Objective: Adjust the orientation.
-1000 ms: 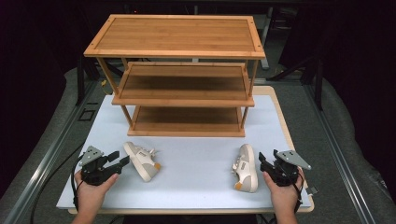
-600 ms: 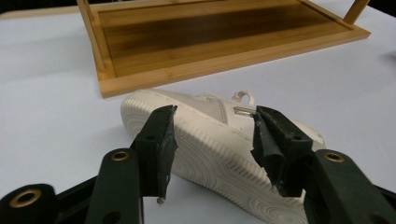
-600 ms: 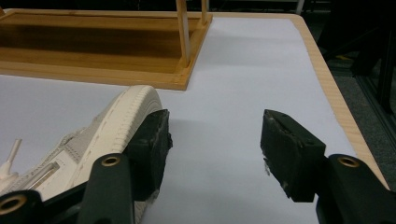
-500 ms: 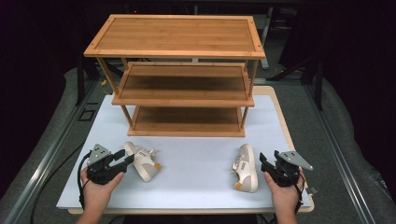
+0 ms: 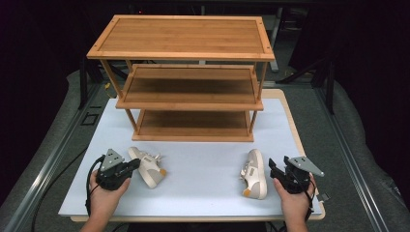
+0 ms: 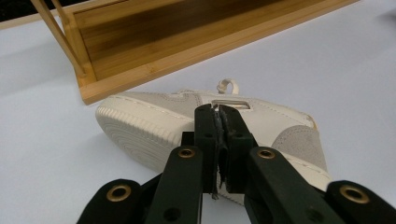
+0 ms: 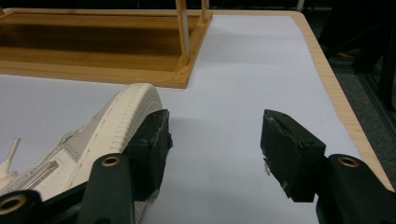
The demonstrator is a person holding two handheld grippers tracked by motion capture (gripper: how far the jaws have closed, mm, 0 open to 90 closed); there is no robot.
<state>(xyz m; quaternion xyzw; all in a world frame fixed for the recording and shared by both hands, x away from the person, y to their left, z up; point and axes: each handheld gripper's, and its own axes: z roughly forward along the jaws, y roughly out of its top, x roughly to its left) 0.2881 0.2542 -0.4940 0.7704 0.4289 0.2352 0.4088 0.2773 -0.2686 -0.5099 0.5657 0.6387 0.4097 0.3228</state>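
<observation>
Black jaws of the left gripper [image 6: 218, 135] are pressing together with no gap, gripping nothing, their tips lying just in front of the side of the left cream shoe [image 5: 147, 166], which is lying on the white tabletop [image 5: 203, 183] in front of the bamboo rack [image 5: 186, 79], off its left end. The right gripper [image 7: 212, 149] is standing with its jaws wide apart, one pad touching the sole of the right cream shoe [image 5: 255, 180], which is lying in front of the rack's right end.
</observation>
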